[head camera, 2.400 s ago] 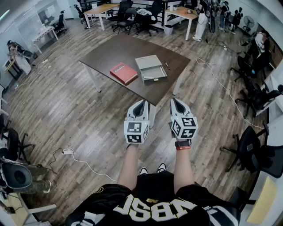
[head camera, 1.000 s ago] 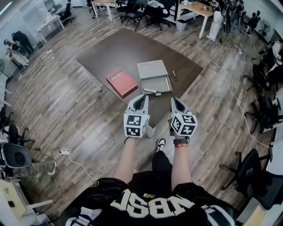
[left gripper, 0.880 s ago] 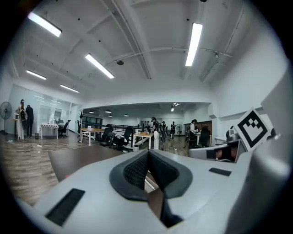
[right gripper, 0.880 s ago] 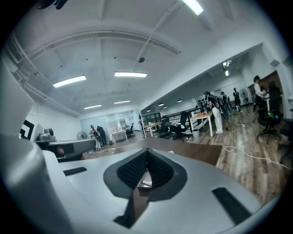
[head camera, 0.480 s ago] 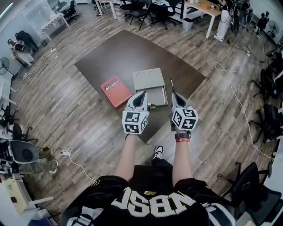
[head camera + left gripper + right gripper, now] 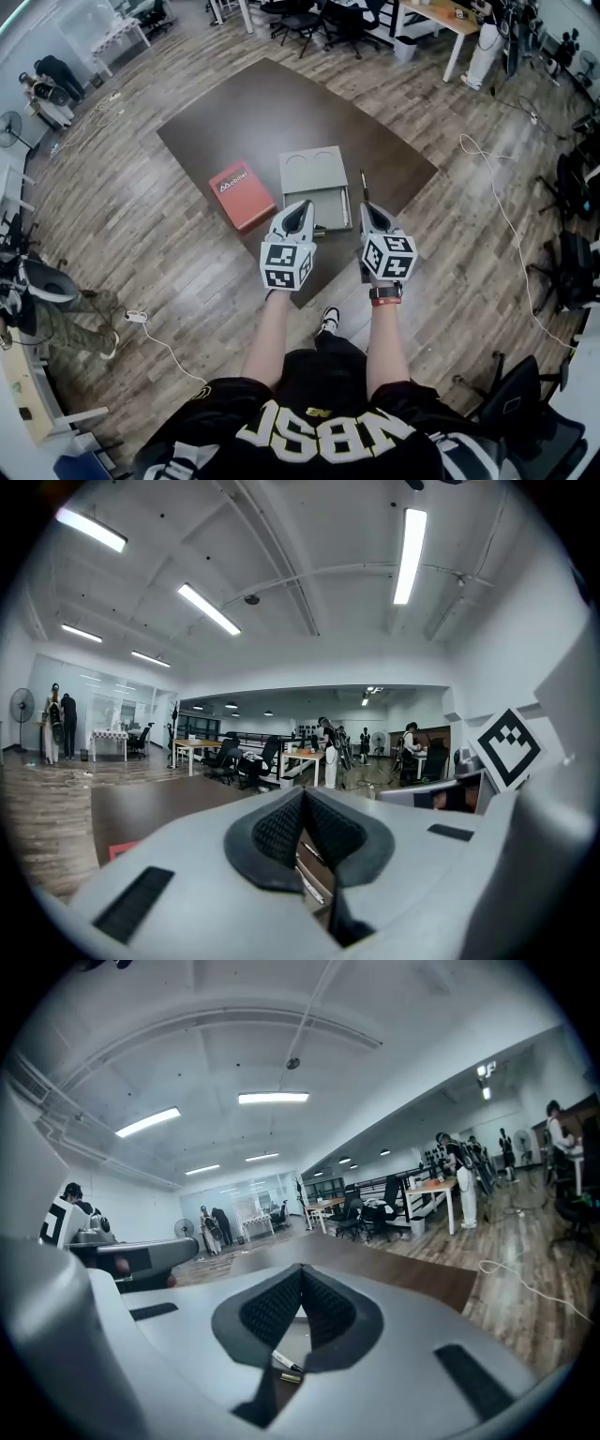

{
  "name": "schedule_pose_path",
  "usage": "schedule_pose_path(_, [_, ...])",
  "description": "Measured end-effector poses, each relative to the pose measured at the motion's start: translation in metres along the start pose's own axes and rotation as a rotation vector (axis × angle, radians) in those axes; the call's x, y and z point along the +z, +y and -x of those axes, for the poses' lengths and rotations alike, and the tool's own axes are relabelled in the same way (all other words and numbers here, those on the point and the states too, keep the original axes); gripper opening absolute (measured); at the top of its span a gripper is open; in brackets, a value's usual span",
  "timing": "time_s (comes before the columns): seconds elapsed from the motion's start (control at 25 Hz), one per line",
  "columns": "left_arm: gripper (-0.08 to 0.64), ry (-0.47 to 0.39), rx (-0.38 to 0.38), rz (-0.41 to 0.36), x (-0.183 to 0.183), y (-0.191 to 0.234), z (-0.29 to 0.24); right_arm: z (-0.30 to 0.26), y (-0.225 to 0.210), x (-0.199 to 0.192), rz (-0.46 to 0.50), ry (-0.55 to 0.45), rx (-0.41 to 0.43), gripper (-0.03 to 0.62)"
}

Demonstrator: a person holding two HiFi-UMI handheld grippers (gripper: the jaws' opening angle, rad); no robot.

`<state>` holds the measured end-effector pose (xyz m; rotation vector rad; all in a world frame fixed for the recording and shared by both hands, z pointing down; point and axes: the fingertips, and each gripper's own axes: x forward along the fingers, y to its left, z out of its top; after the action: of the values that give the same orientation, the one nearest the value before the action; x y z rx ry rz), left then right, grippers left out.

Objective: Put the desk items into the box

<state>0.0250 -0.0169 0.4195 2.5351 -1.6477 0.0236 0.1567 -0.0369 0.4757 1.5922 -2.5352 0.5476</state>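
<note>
On the dark brown table [image 6: 272, 112] lie a red book [image 6: 241, 193], a grey box [image 6: 313, 167] with its lid laid open, and a dark pen [image 6: 363, 180] just right of the box. By the box's near edge lies a white marker [image 6: 284, 1362], seen under the right gripper's pads. I hold both grippers side by side over the table's near corner. The left gripper [image 6: 302, 206] [image 6: 302, 794] points at the box's near edge, shut and empty. The right gripper [image 6: 366, 208] [image 6: 301, 1269], near the pen's near end, is also shut and empty.
The table's near corner [image 6: 305, 298] points at the person's feet. A white cable [image 6: 506, 225] runs over the wood floor at the right, another [image 6: 159, 342] at the left. Office chairs [image 6: 562, 272] stand at the right, more desks and chairs at the back.
The person has walked up to the table, which now lies right under the grippers. Both grippers stayed shut, side by side in front of the body.
</note>
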Motion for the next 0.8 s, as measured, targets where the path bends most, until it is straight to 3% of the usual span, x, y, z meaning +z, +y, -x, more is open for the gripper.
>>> schedule_pose_path(0.44, [0.014, 0.044, -0.033, -0.001, -0.010, 0.028, -0.084, -0.076, -0.043, 0.007, -0.005, 0.054, -0.012, 0.008])
schedule_pose_path(0.8, [0.014, 0.109, -0.112, 0.026, -0.036, 0.048, -0.146, -0.122, -0.078, -0.022, -0.005, 0.172, -0.075, 0.009])
